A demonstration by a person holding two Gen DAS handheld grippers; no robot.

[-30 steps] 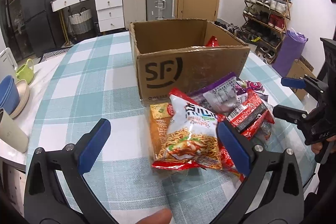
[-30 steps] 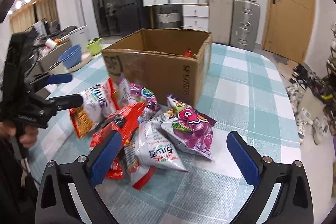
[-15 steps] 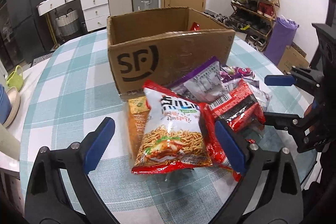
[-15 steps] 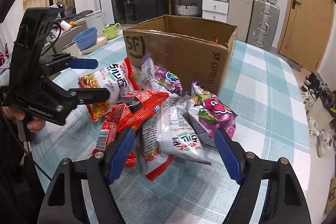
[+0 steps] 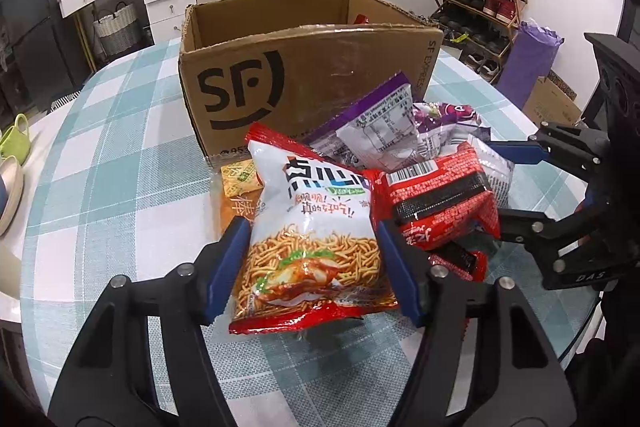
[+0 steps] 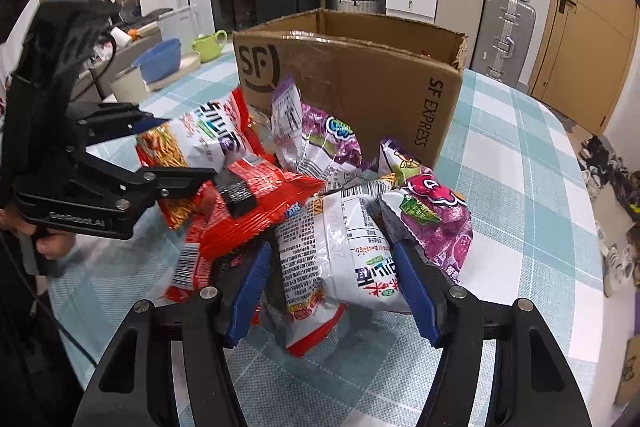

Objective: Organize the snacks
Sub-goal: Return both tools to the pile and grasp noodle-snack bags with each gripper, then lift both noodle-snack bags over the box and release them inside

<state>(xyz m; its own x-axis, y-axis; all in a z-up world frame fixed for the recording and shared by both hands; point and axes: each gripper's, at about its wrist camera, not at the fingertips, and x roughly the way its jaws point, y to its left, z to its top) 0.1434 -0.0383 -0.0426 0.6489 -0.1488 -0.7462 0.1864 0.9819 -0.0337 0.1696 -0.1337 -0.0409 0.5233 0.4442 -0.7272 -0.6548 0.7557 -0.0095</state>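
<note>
Both grippers have dropped onto the snack pile, jaws just closing: the left gripper (image 5: 314, 267) pinches the noodle packet (image 5: 310, 235), the right gripper (image 6: 332, 287) squeezes a white packet (image 6: 344, 251). Behind, on the checked tablecloth (image 5: 120, 147), stands the cardboard box (image 5: 304, 75).

snack packets (image 5: 316, 227) before box (image 5: 304, 75) on table (image 5: 100, 147)

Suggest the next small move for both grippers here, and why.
Probably lift both packs toward the box. The left gripper has just been closing on the noodle pack, the right gripper on the white pack; pads touch both, and the box stands open.
</note>
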